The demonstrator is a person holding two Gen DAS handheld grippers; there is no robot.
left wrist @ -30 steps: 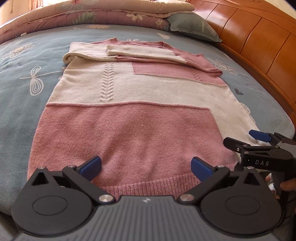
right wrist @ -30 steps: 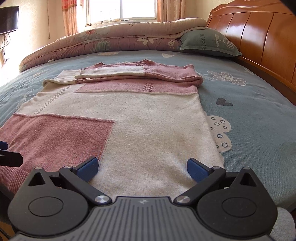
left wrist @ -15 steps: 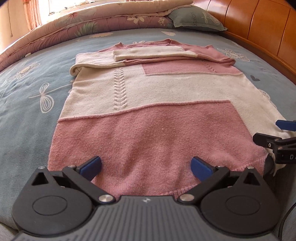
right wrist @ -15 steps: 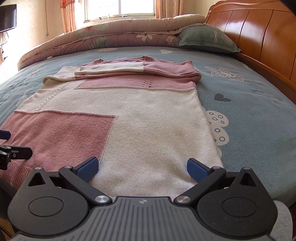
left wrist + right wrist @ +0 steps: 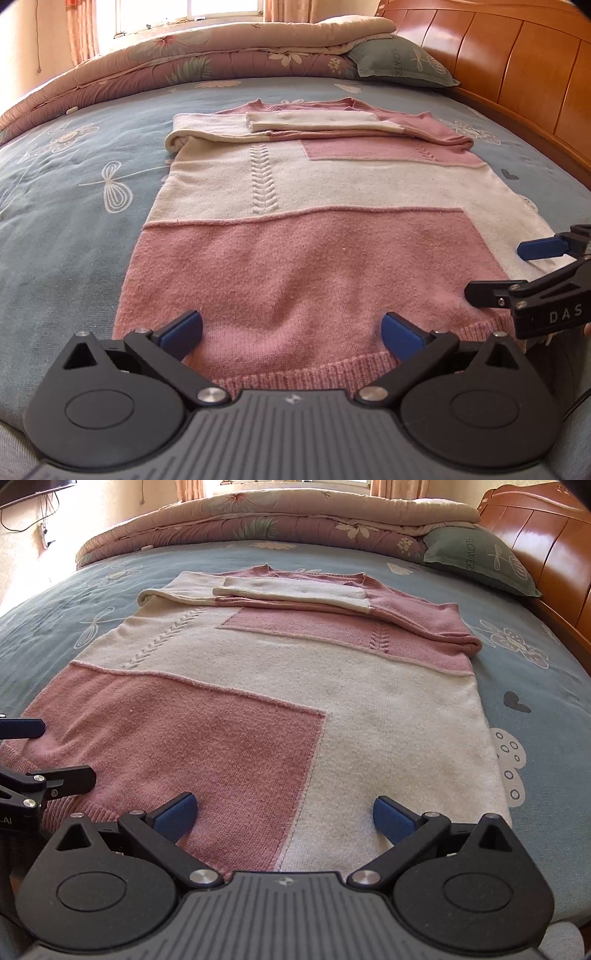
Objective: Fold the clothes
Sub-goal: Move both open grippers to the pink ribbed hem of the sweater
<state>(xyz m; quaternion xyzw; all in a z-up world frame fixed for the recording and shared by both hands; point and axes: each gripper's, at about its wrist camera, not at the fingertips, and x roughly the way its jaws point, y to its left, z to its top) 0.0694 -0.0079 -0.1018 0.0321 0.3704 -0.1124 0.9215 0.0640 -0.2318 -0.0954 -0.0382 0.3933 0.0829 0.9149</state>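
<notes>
A pink and cream patchwork sweater [image 5: 314, 221] [image 5: 280, 686] lies flat on the bed, hem toward me, with both sleeves folded across its chest at the far end. My left gripper [image 5: 291, 330] hovers open over the pink ribbed hem, nothing between its fingers. My right gripper [image 5: 282, 812] is open too, above the hem where pink meets cream. In the left wrist view the right gripper [image 5: 509, 267] shows at the right edge, open over the cream corner. The left gripper [image 5: 40, 749] shows at the left edge of the right wrist view.
The sweater rests on a blue-grey floral bedsheet [image 5: 66, 192] [image 5: 535, 686]. A rolled floral quilt [image 5: 207, 62] and a green pillow [image 5: 402, 61] lie at the far end. A wooden headboard [image 5: 517, 74] runs along the right side. Bare sheet lies on both sides of the sweater.
Both grippers have lifted and tilted, so more of the sweater and the window wall shows. The right gripper has shifted left along the hem. Both stay open; the sweater has not moved.
</notes>
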